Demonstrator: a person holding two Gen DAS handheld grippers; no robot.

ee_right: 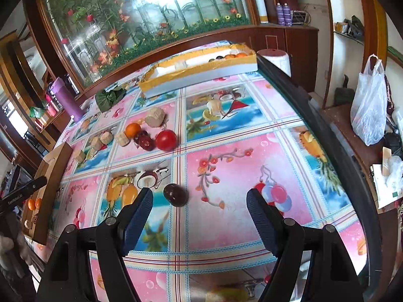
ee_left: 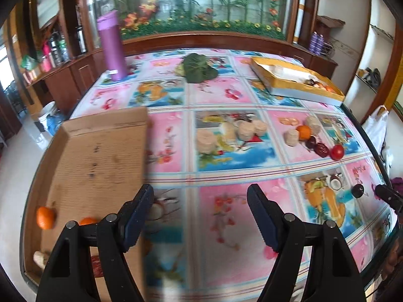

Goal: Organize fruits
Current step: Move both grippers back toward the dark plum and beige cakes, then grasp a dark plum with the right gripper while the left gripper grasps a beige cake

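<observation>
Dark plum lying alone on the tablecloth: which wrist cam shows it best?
Right wrist view. The dark plum lies large and unobstructed just ahead of the open right tool. In the left wrist view the same plum is small and distorted near the right edge.

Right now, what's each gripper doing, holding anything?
Left gripper: open, fingers empty.
Right gripper: open, empty, dark plum lying just ahead of its fingers.

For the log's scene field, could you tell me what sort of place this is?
Most likely a home dining room: a table under a fruit-print cloth, a wooden wall cabinet with a flower-painted glass panel, and side shelves holding flasks and bottles.
</observation>
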